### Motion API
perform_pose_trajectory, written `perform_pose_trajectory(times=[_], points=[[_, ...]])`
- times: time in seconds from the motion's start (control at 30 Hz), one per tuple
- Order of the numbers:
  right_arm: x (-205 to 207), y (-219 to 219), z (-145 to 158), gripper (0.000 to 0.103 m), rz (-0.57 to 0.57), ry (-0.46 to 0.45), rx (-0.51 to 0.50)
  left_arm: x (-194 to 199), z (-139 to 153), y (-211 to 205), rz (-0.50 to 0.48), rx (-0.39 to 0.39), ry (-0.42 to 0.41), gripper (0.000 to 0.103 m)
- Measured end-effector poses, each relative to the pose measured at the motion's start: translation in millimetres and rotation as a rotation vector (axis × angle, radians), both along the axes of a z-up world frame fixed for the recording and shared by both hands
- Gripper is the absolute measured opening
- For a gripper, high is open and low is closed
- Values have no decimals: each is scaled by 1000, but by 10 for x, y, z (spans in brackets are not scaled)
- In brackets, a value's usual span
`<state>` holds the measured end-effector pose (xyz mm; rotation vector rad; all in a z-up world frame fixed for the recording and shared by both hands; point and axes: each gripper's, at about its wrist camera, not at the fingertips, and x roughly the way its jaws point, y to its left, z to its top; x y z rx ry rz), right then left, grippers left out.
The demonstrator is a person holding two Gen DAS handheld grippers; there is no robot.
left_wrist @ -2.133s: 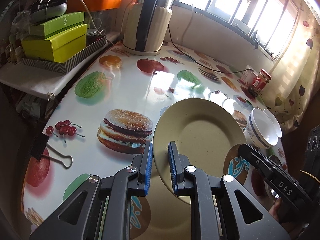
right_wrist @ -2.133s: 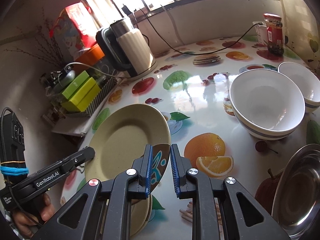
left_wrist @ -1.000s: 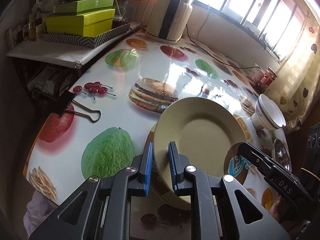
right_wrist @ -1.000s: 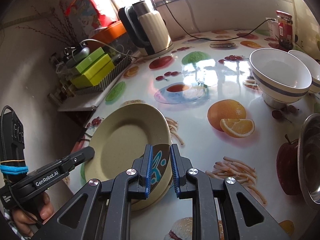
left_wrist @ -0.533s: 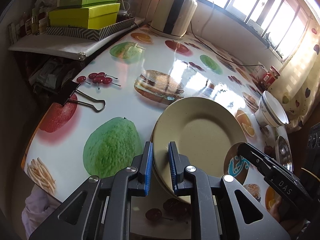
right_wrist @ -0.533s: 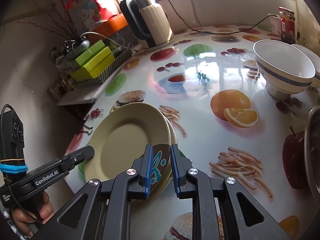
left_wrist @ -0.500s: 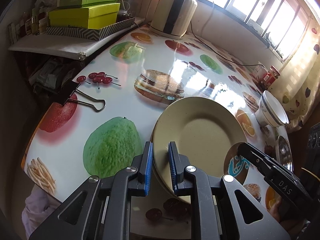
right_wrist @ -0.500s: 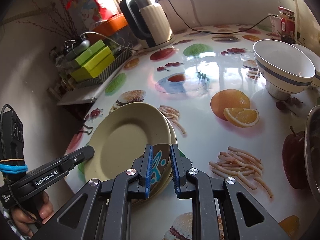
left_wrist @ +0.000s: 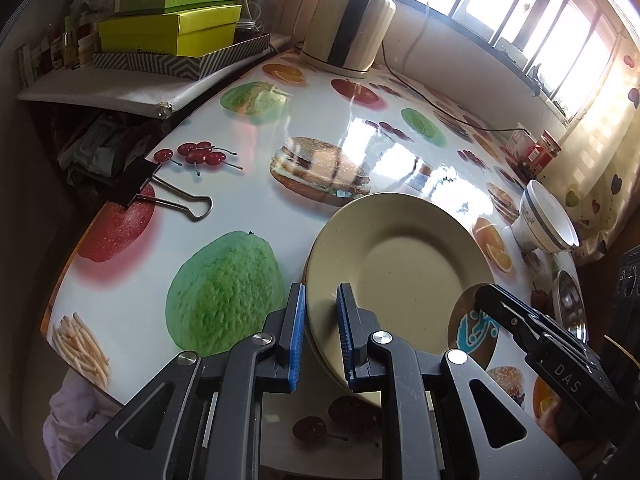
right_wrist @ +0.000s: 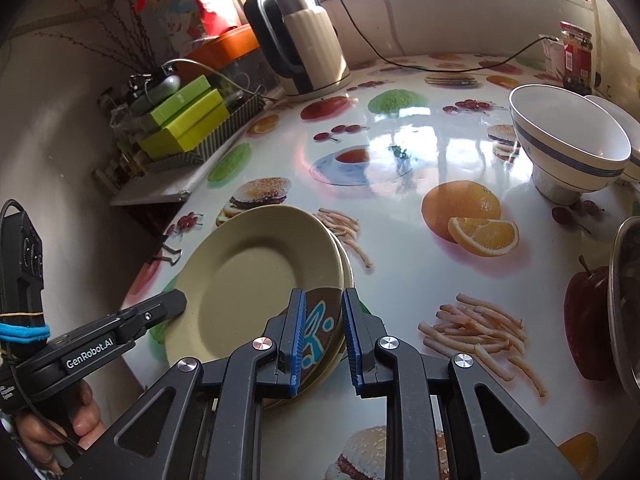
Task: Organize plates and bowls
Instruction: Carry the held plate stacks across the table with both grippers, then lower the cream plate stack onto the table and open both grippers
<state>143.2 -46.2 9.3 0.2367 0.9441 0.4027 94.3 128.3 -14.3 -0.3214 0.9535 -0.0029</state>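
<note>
A stack of beige plates (left_wrist: pixel 400 264) rests on the fruit-print table (left_wrist: pixel 248 168) near its front left corner. My left gripper (left_wrist: pixel 320 332) is shut on the stack's near rim. From the other side, my right gripper (right_wrist: pixel 322 336) straddles the rim at the brown-and-blue patch of the plates (right_wrist: pixel 256 276). Its jaws are opening and the right pad stands just off the rim. Two white bowls with blue bands (right_wrist: pixel 568 140) stand at the far right. A steel dish (right_wrist: pixel 624 304) lies at the right edge.
A cream kettle (right_wrist: pixel 308 40) with its cord stands at the back. Green boxes (left_wrist: pixel 168 28) sit on a side shelf to the left. A binder clip (left_wrist: pixel 160 192) grips the table's left edge. A red jar (right_wrist: pixel 576 56) stands by the wall. A hand (right_wrist: pixel 80 420) holds the left gripper.
Both grippers brought the plates toward the table's near left corner and lowered them onto it. Since half a second ago the right jaws have parted slightly.
</note>
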Motion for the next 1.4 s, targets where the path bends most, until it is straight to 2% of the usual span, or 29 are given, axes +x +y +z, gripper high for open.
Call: perform_pose_trajectory(times=[0.97,1.17,1.33,1.4], points=[[-21,35,16,23,4,-16,-20,-4,-10,16,5,-9,-5,17],[-12,35,20,26,4,-17,-25,-18,11,11,5,11,-25,17],[13,29,24,34,10,-24,-25,-4,-1,4,1,18,-25,17],[36,30,22,37,11,-29,-33,-3,-7,4,-3,17,-27,21]])
